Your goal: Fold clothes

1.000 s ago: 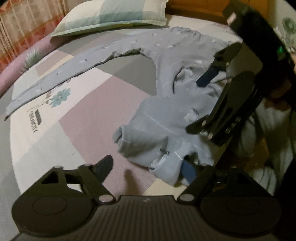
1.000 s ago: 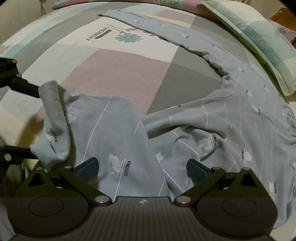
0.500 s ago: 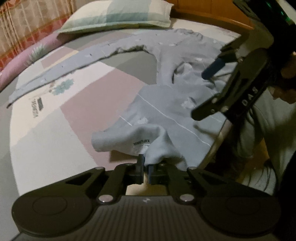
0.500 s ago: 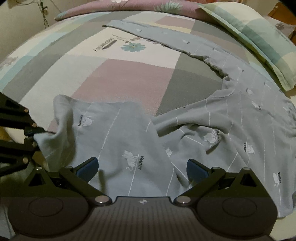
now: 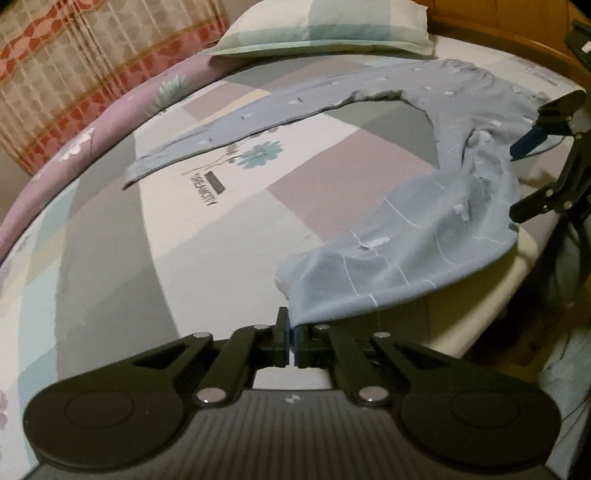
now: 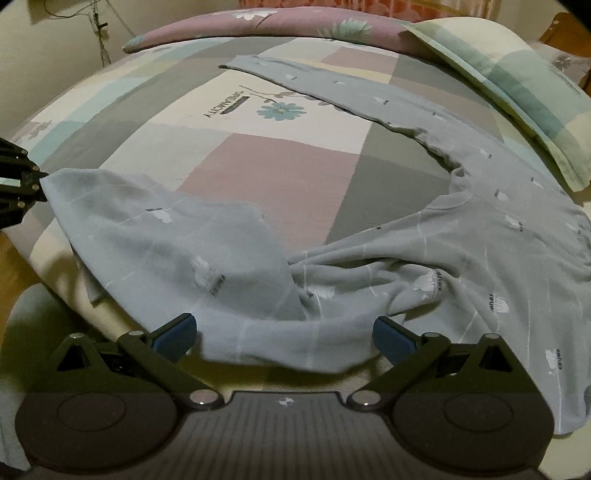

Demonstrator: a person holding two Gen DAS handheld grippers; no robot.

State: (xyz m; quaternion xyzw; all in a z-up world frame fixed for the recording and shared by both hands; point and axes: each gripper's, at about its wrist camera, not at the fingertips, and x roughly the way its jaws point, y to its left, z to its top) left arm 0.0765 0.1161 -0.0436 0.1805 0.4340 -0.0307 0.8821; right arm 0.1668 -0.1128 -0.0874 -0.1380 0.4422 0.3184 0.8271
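A pair of grey-blue printed trousers (image 5: 413,236) lies across the bed. One leg (image 5: 258,114) stretches flat toward the far left; the near leg is lifted and pulled out. My left gripper (image 5: 290,332) is shut on the hem of that near leg. From the right wrist, the same trousers (image 6: 461,251) spread over the bed's near edge, and the left gripper (image 6: 26,181) pinches the leg's end at the far left. My right gripper (image 6: 284,334) stands open just above the waist fabric, its blue pads (image 6: 175,332) wide apart with cloth lying between them, not pressed.
A patchwork bedspread (image 5: 177,229) covers the bed. A checked pillow (image 5: 325,26) lies at the head, beside a purple floral bolster (image 5: 110,118). A patterned curtain (image 5: 74,66) hangs on the left. The bed's near edge (image 6: 62,273) drops away by the grippers.
My left gripper closed on the near leg's hem and pulled it out leftward and up, straightening the bunched leg. The right gripper stayed open and rose slightly over the waist.
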